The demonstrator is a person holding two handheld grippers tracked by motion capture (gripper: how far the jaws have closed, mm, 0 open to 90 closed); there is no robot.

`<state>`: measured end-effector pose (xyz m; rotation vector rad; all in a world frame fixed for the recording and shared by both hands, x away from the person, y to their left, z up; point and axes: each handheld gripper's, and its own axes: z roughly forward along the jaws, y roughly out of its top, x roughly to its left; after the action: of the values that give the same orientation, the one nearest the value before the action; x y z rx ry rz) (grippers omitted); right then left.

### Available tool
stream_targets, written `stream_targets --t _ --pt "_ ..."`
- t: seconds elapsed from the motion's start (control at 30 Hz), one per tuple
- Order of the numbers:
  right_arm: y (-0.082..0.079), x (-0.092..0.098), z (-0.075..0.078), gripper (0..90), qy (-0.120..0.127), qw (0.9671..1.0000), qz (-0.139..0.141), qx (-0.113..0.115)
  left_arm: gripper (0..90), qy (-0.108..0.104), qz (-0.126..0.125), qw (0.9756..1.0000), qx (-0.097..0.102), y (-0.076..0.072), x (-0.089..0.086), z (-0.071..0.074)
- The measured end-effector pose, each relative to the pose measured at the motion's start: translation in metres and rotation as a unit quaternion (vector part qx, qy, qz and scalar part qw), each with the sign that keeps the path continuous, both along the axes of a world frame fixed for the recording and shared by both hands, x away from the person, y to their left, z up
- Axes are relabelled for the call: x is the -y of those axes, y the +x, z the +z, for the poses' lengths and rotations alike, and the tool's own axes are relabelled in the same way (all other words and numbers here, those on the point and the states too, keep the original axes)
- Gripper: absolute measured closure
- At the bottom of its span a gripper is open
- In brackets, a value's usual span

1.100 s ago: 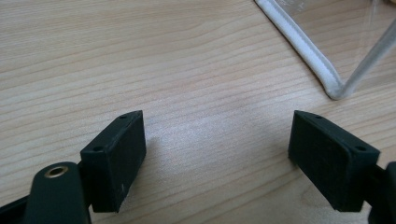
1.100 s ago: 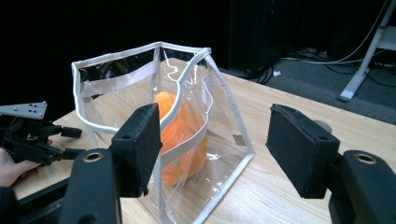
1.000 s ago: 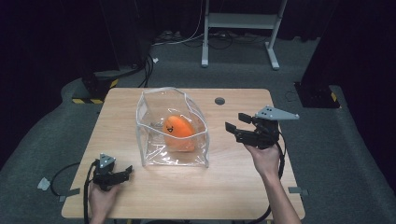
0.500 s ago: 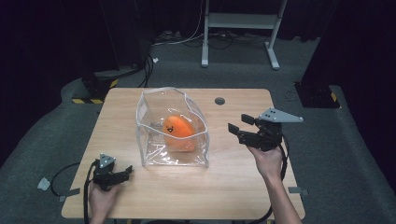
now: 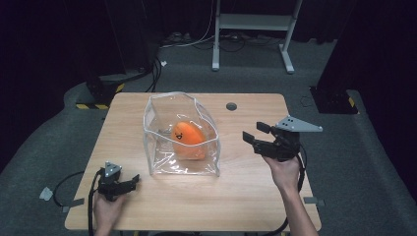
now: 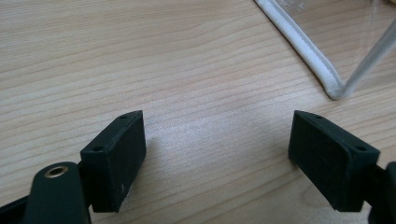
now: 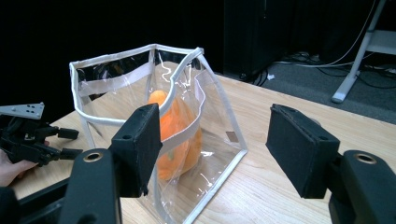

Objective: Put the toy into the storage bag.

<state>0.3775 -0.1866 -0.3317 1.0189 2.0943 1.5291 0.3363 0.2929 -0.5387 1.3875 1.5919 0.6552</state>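
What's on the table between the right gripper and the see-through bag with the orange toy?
Nothing: the high view shows only bare wooden table between the right gripper and the clear bag holding the orange toy.

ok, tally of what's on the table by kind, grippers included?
Clear bag: 1
Orange plush toy inside the bag: 1
Grippers: 2, left gripper and right gripper, both open and holding nothing
Total: 4

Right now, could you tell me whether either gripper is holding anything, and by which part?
Nothing is held: the left gripper and right gripper are both open and empty, apart from the clear bag.
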Motion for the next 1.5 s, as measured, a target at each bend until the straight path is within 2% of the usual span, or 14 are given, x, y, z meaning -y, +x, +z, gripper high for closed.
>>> stream_targets --t 1.03,1.5 --pt "-0.012 0.014 -0.008 34.9 0.001 1.0000 -0.009 0.001 19.1 0.000 0.000 1.0000 0.000 0.000 0.000 0.000" --pt "-0.018 0.022 -0.017 34.9 0.004 0.9999 -0.015 -0.005 19.1 0.000 0.001 1.0000 0.000 0.000 0.000 0.000"
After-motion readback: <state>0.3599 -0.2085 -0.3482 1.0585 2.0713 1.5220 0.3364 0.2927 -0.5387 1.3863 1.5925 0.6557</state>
